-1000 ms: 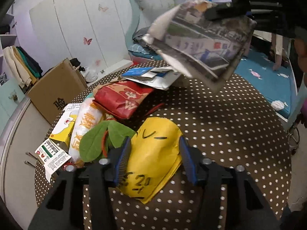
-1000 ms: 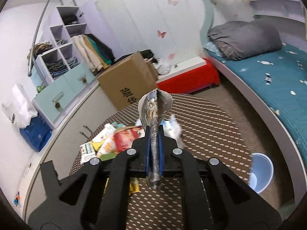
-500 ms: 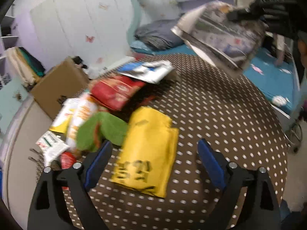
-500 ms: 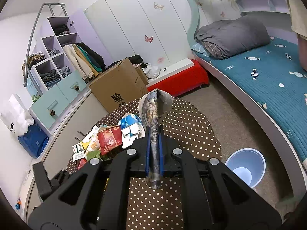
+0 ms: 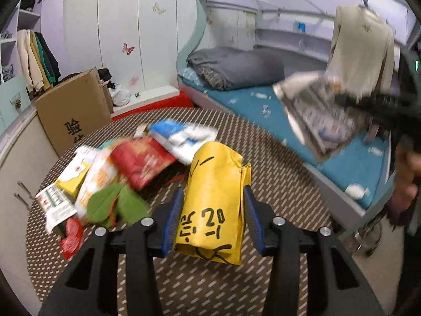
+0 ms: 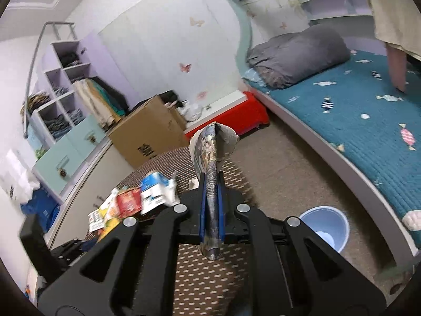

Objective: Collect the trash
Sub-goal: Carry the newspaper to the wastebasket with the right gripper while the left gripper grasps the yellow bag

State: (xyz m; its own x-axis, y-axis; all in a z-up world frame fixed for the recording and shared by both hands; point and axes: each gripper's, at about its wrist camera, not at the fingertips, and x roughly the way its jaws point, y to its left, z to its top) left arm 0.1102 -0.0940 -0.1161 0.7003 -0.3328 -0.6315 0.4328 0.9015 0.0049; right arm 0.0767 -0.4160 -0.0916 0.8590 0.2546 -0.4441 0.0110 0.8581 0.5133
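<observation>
My left gripper [image 5: 212, 205] is shut on a yellow wrapper [image 5: 213, 197] with black writing and holds it above the dotted round table [image 5: 263, 163]. My right gripper [image 6: 211, 208] is shut on a folded grey printed wrapper [image 6: 211, 152]; that wrapper also shows in the left wrist view [image 5: 318, 115], held high at the right. A pile of trash remains on the table: a red packet [image 5: 142, 160], a blue-and-white packet [image 5: 181, 134], an orange-and-white packet [image 5: 97, 176] and a green leaf-shaped piece [image 5: 115, 205]. A light blue bin [image 6: 325, 226] stands on the floor right of the table.
A cardboard box [image 6: 147, 137] stands behind the table by the cabinets. A curved bed with a teal cover [image 6: 355, 121] and a grey duvet [image 6: 297, 55] runs along the right. A red step [image 6: 236, 113] lies at the wall. Carpet lies between table and bed.
My left gripper opened wide, then closed on the yellow wrapper and lifted it off the table. My right gripper carried the grey wrapper to the right, off the table toward the blue bin.
</observation>
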